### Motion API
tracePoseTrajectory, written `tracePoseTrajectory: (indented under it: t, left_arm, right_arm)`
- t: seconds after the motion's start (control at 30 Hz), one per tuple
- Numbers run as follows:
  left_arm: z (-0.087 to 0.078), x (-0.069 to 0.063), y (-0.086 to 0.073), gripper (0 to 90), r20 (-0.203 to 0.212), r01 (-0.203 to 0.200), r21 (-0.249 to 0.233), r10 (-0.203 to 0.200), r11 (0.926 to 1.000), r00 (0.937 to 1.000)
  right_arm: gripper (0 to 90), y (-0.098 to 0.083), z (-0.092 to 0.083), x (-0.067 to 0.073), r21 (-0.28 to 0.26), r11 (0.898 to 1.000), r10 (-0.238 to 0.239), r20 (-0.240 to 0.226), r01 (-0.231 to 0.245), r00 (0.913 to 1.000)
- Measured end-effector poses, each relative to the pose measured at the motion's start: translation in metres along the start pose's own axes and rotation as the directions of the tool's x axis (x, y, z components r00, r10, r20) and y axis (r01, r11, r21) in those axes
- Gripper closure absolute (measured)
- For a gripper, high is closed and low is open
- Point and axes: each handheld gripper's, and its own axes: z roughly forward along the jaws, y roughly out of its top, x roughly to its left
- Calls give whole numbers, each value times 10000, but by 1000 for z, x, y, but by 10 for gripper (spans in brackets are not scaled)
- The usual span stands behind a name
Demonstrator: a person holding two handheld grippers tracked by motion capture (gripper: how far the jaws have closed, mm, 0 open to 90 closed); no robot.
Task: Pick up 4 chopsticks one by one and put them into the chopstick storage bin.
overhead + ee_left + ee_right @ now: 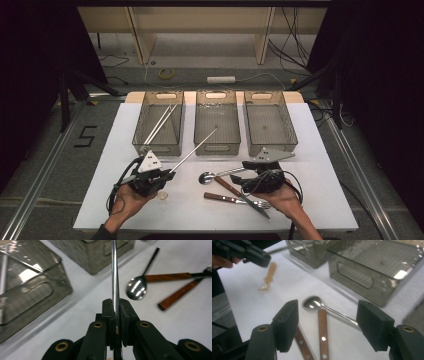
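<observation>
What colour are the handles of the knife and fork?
Reddish-brown wood handles with small metal rivets, clearest in the right gripper view.

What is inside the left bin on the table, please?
In the high view, the left bin holds two thin metal chopsticks, lying slanted from its front left towards its back right. The tinted walls blur the floor at the front edge, so anything small there cannot be seen.

Bright lit table, dark surroundings, glare on spoon (136,288), soft blur

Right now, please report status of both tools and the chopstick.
Left tool shut on metal chopstick, aimed toward middle bin. Right tool open above spoon. Path clear.
</observation>
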Motion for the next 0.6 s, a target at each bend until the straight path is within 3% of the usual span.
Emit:
tracePoseTrajectory:
  t: [0.13,0.3,0.47,0.6]
  left_arm:
    - [-4,9,1,834,-240,518,-246,-524,9984,9983]
    - [-9,22,4,834,-467,986,-403,-1004,9943,9938]
    - [-11,39,10,834,-867,1562,-621,-1612,9858,9831]
    - [-8,54,16,834,-1160,2020,-727,-2094,9767,9709]
  right_arm:
    - [340,-9,-4,-7,-218,9992,331,91,-329,9994]
    - [336,-14,-8,-9,-432,9987,278,142,-272,9995]
    - [336,-18,-13,-10,-507,9983,284,148,-276,9995]
    - [337,-22,-17,-10,-581,9976,394,171,-384,9991]
